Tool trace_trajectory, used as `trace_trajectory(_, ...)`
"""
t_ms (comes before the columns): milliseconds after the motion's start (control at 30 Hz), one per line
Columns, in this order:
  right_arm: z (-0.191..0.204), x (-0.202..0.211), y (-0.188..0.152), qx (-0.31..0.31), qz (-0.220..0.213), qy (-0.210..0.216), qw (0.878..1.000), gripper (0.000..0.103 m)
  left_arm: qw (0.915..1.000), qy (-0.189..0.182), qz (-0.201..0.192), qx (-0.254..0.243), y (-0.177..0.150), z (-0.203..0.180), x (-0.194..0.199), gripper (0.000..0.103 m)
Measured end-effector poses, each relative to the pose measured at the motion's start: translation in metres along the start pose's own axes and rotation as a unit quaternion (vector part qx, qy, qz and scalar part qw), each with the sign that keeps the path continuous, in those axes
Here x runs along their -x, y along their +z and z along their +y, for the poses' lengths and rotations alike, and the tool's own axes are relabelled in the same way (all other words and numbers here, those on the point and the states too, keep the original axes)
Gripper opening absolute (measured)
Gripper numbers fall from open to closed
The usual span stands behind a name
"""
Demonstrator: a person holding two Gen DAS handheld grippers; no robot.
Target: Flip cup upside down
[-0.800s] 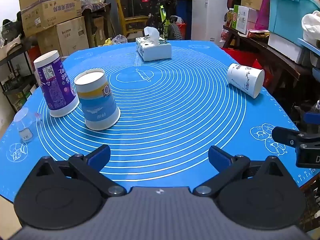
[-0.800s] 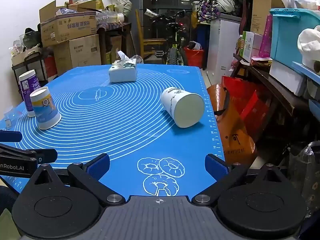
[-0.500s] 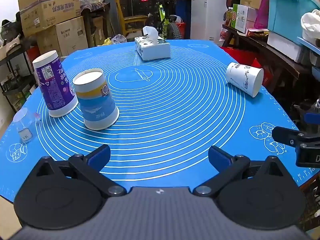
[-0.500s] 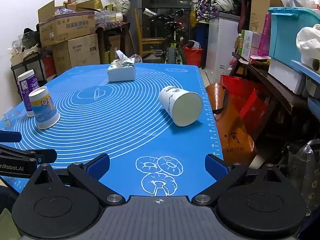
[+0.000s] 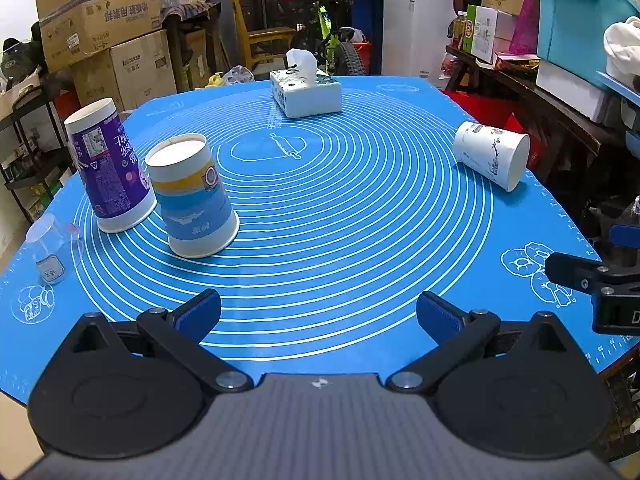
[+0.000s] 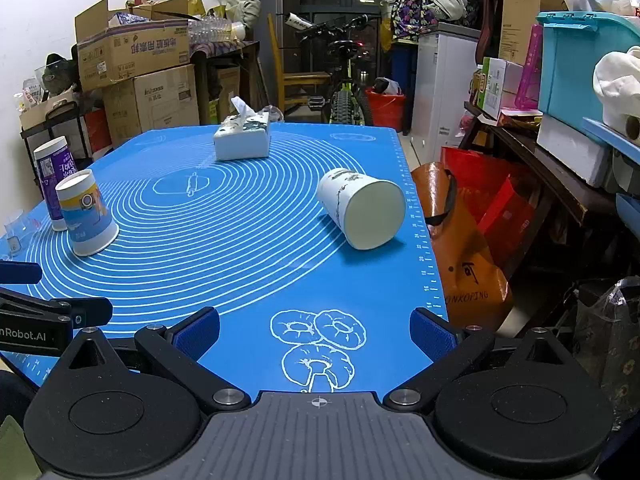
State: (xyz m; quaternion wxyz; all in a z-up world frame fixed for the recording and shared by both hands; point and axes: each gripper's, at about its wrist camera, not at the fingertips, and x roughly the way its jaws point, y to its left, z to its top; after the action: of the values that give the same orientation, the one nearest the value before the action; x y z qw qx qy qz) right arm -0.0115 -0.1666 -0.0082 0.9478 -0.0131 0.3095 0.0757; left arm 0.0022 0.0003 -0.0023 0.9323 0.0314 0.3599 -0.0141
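Observation:
A white paper cup with a dark branch print [image 6: 362, 212] lies on its side near the right edge of the blue mat [image 6: 240, 264], its open mouth toward the right wrist camera; it also shows in the left wrist view [image 5: 492, 154]. A blue-and-yellow cup [image 5: 192, 196] and a purple cup [image 5: 108, 168] stand upside down at the left. My left gripper [image 5: 318, 314] is open and empty over the mat's near edge. My right gripper [image 6: 316, 330] is open and empty, well short of the white cup.
A tissue box [image 5: 306, 92] sits at the far middle of the mat. A small clear cup [image 5: 48, 248] stands at the left edge. An orange bag [image 6: 460, 248] and cluttered shelves lie off the right edge. Cardboard boxes [image 5: 100, 24] are stacked behind.
Both wrist views have shifted slightly; the cups and tissue box sit a little lower and nearer. No object on the mat has moved and both grippers stay open.

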Motion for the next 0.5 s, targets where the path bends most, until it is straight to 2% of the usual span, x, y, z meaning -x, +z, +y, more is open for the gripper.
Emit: trace_trajectory(500,0.0048,0.0006,0.0040,0.002,0.008,0.000,1.000,0.101,1.0000,-0.003,0.002,0.002,0.0006,0.0005,-0.0001,0.103)
